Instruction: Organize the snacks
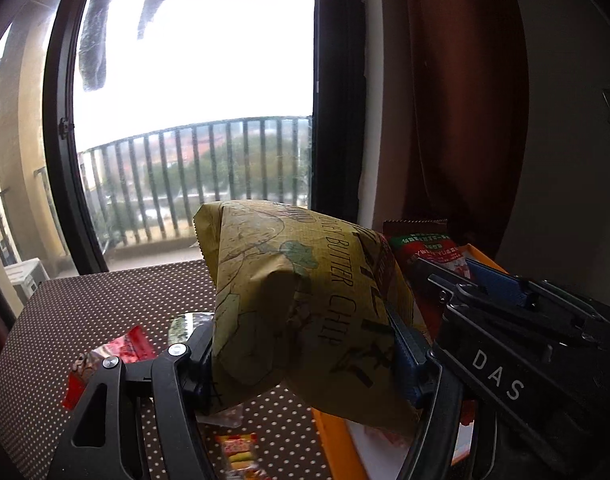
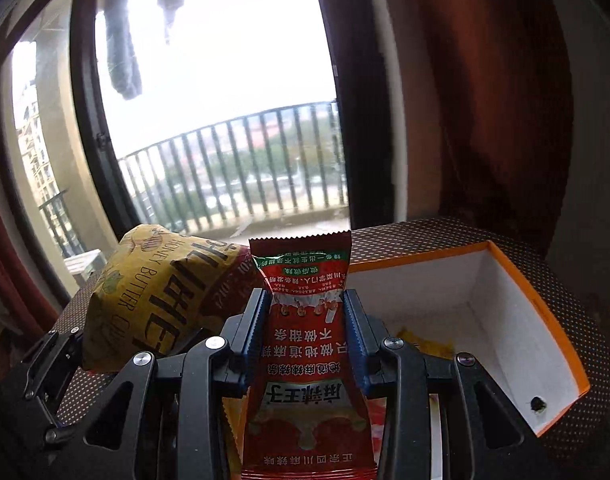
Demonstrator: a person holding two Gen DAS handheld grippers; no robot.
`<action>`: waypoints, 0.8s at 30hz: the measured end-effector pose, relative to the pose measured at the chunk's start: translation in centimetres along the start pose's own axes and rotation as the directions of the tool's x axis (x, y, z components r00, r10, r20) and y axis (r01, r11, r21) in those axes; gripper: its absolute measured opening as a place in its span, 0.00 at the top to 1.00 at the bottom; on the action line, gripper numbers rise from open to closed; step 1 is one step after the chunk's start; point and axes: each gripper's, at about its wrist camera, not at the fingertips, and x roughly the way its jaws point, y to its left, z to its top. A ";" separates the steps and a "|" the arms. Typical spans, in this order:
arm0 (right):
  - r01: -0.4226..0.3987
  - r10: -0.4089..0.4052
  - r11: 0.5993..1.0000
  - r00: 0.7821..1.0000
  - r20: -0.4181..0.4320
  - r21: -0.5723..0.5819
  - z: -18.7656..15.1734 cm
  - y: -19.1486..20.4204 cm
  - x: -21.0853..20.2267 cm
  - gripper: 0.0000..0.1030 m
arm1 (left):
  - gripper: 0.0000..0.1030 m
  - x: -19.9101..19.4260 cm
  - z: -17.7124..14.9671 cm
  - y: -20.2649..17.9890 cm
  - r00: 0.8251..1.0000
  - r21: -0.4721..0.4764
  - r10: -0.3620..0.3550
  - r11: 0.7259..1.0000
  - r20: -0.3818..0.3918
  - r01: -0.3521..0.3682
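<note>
Here, dotted brown worktop (image 1: 105,304) before window. Orange box (image 2: 545,304), white inside, open on worktop at right. Yellow chip bag (image 1: 305,300) held above worktop at box's left edge, left gripper (image 1: 305,360) clenched on its sides. Red snack packet (image 2: 305,344) upright over box, right gripper (image 2: 307,320) clamped on it. Small red wrappers (image 1: 125,348) loose on worktop, left of chip bag.
</note>
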 end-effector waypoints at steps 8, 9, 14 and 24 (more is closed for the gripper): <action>0.104 -0.103 0.994 0.994 -0.023 0.036 0.0 -5.4 0.6 0.61 | 0.31 4.4 0.7 -3.7 0.992 0.021 -0.090 0.995 -0.089 0.093; 0.110 -0.109 0.993 0.994 -0.029 0.039 -0.2 -6.3 0.5 0.61 | 0.31 5.1 0.7 -3.9 0.989 0.022 -0.098 0.995 -0.114 0.101; 0.115 -0.108 0.990 0.990 -0.089 0.084 -0.5 -8.8 2.0 0.61 | 0.29 8.1 0.6 -4.9 0.966 0.023 -0.125 0.991 -0.227 0.133; 0.133 -0.121 0.989 0.975 -0.185 0.058 0.5 -10.1 5.2 0.60 | 0.18 12.5 1.7 -5.9 0.924 0.074 -0.110 0.986 -0.366 0.146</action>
